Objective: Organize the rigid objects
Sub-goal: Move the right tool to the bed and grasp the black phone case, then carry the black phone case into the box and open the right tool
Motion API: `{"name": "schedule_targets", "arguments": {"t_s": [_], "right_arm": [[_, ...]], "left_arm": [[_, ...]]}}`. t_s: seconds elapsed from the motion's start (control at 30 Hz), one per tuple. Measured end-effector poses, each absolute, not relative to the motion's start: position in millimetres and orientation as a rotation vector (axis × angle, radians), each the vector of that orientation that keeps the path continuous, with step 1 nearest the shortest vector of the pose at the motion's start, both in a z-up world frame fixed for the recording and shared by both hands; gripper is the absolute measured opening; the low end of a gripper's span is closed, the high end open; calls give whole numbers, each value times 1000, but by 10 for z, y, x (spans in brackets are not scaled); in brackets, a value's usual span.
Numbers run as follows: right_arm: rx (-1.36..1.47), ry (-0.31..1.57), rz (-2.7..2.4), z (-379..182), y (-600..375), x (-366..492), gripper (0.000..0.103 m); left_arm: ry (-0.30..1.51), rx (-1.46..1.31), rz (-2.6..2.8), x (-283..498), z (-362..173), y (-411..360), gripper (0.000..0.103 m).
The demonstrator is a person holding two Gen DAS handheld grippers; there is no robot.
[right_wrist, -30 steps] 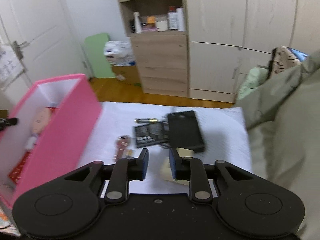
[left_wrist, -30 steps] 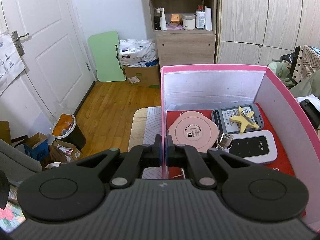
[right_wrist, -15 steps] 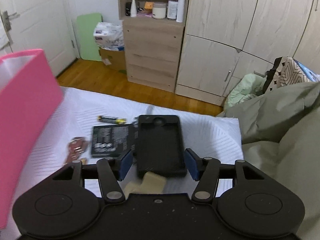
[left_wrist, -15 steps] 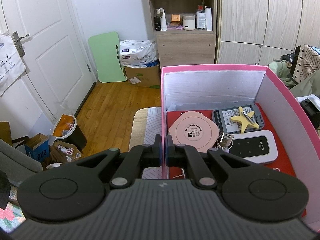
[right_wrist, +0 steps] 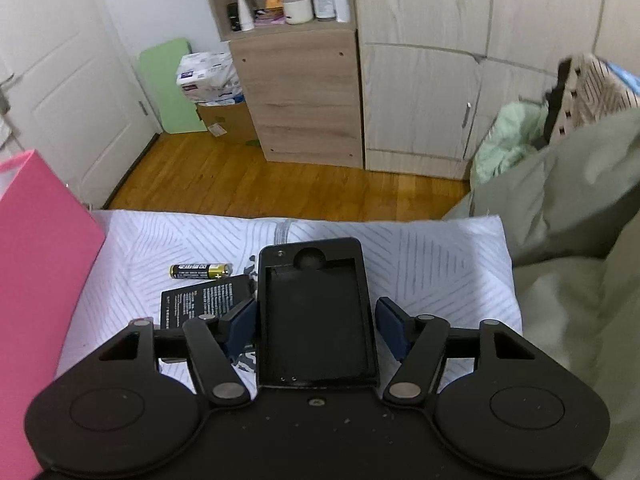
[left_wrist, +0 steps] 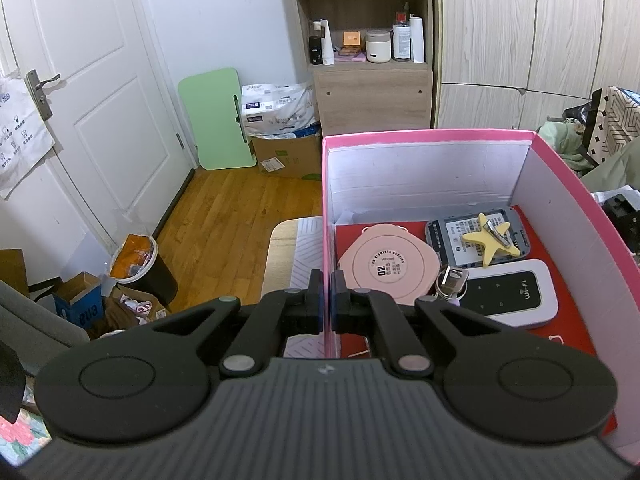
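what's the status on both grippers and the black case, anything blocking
Left gripper shut on pink box wall. Right gripper opening, astride black case, pads clear. Nothing blocking.

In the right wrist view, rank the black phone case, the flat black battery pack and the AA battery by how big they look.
1. black phone case, though it is nearest the camera
2. flat black battery pack, partly hidden behind the fingers
3. AA battery

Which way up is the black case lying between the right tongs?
Hollow side up: the black case shows its empty recessed inside and raised rim, lying flat on the white cloth.
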State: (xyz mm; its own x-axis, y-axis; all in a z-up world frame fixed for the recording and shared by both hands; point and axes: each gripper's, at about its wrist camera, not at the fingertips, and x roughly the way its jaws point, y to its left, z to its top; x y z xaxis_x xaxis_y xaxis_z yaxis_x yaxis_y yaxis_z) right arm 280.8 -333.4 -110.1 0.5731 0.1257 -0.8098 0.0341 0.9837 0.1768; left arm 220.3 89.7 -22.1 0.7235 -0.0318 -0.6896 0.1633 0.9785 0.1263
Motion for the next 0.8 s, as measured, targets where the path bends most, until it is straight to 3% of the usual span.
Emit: {"name": "schedule_targets", "arguments": {"t_s": [0.47,0.8], "right_arm": [[44,956,9,-1064,-3187,2837,66],[-69,754,115,-284,-2695,2336,66]], "left_arm": [[731,197,-103,2169,-218,895,3],[720,168,-113,2147,-196,948,2]]}}
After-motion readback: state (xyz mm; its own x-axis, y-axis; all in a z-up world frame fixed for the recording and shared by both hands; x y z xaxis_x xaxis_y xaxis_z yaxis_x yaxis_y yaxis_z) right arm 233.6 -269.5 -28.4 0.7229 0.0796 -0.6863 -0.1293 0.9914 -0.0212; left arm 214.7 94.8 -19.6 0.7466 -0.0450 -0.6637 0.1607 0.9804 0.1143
